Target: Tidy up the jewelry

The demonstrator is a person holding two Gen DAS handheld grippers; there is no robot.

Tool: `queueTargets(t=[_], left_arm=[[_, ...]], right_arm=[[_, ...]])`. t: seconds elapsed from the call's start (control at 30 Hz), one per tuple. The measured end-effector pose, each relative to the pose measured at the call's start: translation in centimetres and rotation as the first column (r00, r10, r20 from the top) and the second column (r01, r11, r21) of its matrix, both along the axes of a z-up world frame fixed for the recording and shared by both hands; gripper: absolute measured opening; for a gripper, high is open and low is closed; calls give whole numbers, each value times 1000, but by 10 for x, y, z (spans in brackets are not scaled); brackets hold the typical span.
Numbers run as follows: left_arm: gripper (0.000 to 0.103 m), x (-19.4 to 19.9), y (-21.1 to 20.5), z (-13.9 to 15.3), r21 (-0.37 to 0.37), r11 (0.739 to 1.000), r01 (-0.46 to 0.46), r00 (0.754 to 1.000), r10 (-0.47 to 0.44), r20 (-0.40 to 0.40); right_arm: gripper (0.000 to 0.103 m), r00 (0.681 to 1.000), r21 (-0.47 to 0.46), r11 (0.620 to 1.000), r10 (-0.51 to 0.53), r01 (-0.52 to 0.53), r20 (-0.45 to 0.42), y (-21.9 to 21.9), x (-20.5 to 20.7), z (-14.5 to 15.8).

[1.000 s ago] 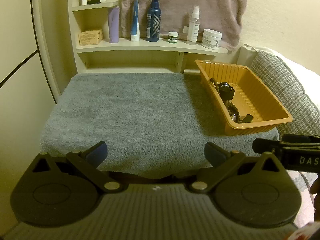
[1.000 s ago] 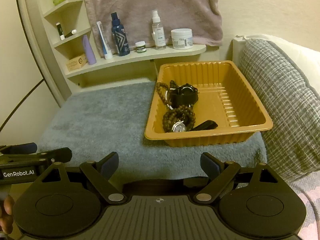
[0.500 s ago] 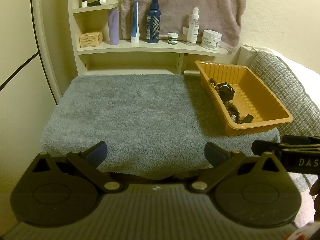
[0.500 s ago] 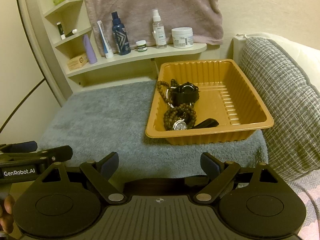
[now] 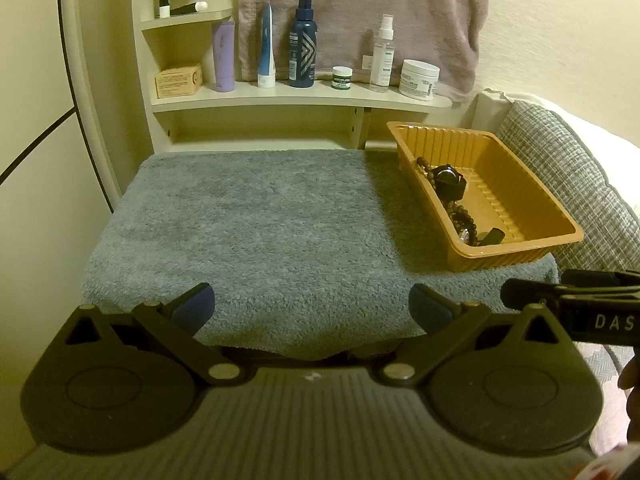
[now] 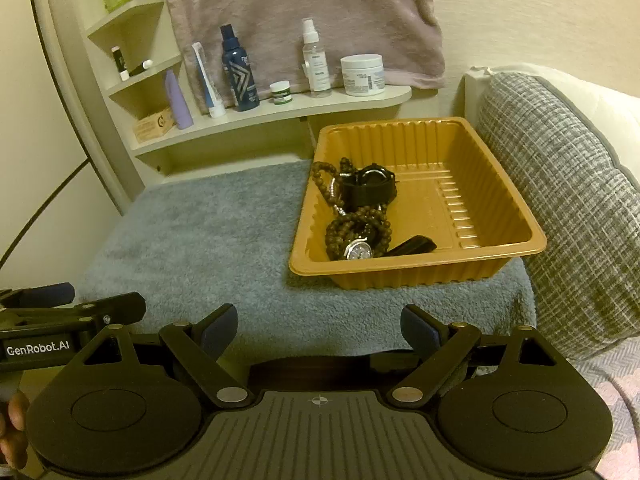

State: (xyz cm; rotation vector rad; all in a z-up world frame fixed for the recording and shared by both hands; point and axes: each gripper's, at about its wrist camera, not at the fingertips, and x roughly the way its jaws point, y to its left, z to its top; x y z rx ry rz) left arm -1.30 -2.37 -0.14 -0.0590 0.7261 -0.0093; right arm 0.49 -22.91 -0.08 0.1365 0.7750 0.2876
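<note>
An orange plastic tray (image 6: 496,216) (image 5: 532,216) sits on the right side of a grey towel (image 5: 260,220) (image 6: 208,232). In its left half lie a black watch (image 6: 370,188) (image 5: 450,182), brown bead bracelets (image 6: 352,228) (image 5: 462,218), a silver-faced watch (image 6: 359,251) and a black strap end (image 6: 414,245). My left gripper (image 5: 312,306) is open and empty at the towel's front edge. My right gripper (image 6: 318,326) is open and empty, just in front of the tray.
A shelf (image 5: 300,98) behind the towel holds bottles, tubes, jars and a small box. A mauve cloth (image 5: 360,8) hangs on the wall. A grey checked cushion (image 6: 568,200) lies right of the tray. A wall stands to the left.
Both views have shifted slightly, with the right gripper drawing a little closer to the tray. Both grippers stay open and empty. The jewelry has not moved.
</note>
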Motion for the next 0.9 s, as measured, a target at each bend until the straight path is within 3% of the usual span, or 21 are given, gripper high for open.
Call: queueTargets(t=[0.9], left_arm=[[102,1,-4,-1,8,1000,10,1000,-10,0]], right_arm=[[88,1000,3,1000,-1,1,-1,-2,1,0]])
